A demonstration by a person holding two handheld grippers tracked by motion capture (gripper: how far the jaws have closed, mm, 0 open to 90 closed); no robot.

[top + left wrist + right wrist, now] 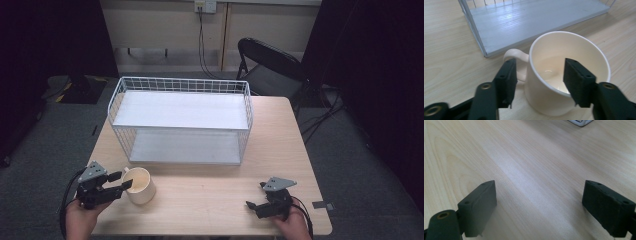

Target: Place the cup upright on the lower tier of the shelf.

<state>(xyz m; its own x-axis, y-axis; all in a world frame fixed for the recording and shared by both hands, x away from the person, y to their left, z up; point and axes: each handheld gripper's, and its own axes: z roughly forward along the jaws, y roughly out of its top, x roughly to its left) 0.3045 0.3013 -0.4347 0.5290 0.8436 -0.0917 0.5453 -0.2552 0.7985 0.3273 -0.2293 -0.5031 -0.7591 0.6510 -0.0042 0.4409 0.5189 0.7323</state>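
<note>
Near left on the pale wooden table (210, 190): a cream ceramic mug (139, 185), upright, handle toward the left, standing just in front of the white two-tier wire shelf rack (181, 119). Left gripper (121, 180) straddling the mug's wall beside the handle, one jaw outside by the handle, the other inside the bowl; seemingly not yet pressing on the wall from the left gripper view, though hard to judge, so counted as released. Right gripper (255, 195) near right, well apart from the mug, low over bare wood, jaws spread wide with nothing between them
</note>
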